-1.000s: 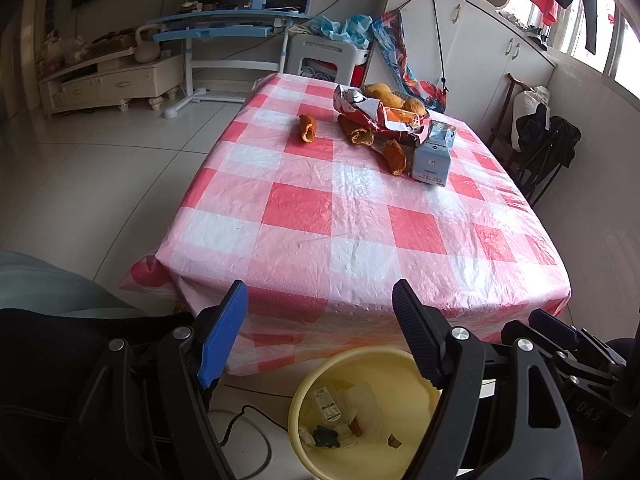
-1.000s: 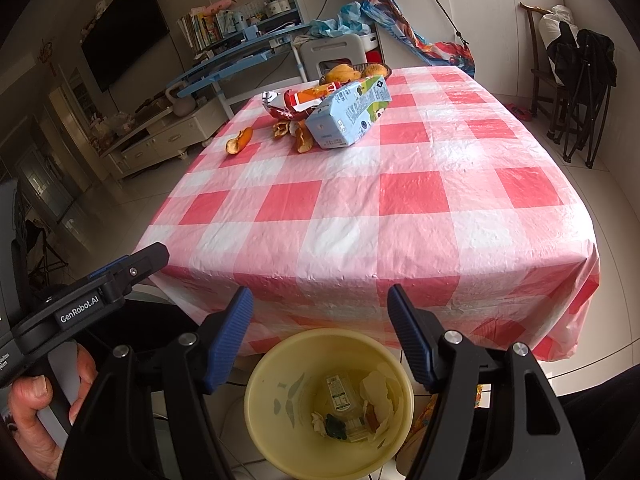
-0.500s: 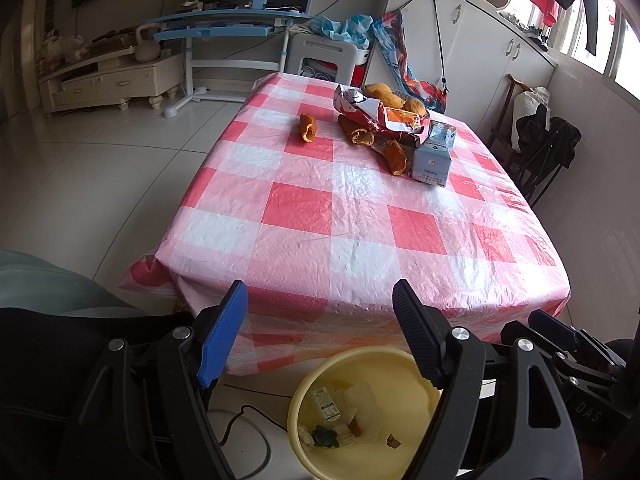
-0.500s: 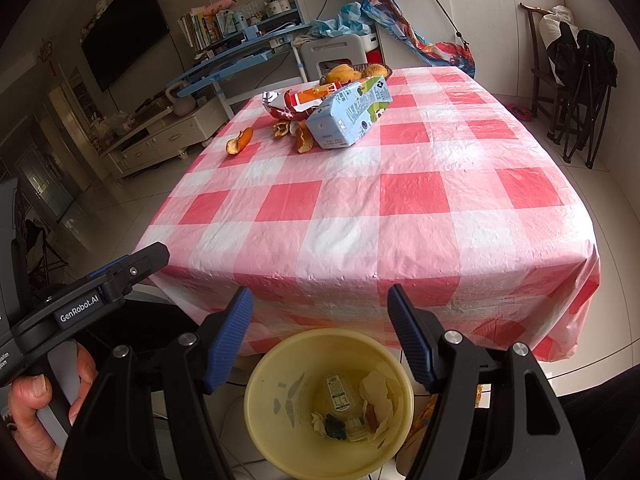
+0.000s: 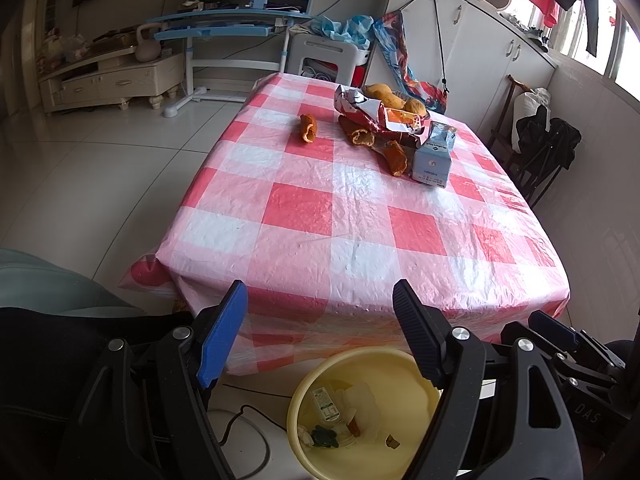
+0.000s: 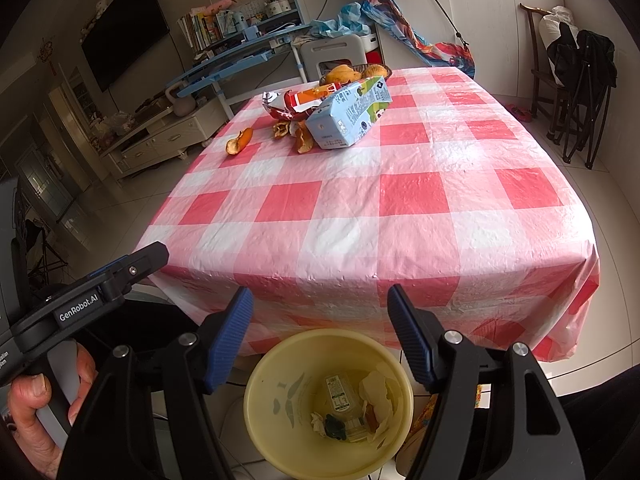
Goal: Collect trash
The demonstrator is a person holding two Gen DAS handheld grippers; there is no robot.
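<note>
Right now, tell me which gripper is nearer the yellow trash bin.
Right. The right gripper hangs open directly above the yellow bin, centred between its fingers. The left gripper sits off to the bin's left, also open.

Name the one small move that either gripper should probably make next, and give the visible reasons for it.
Probably reach the right gripper forward toward the blue carton. Both grippers are open and empty over the yellow bin, while the carton, snack wrapper and orange peels lie at the table's far end.
</note>
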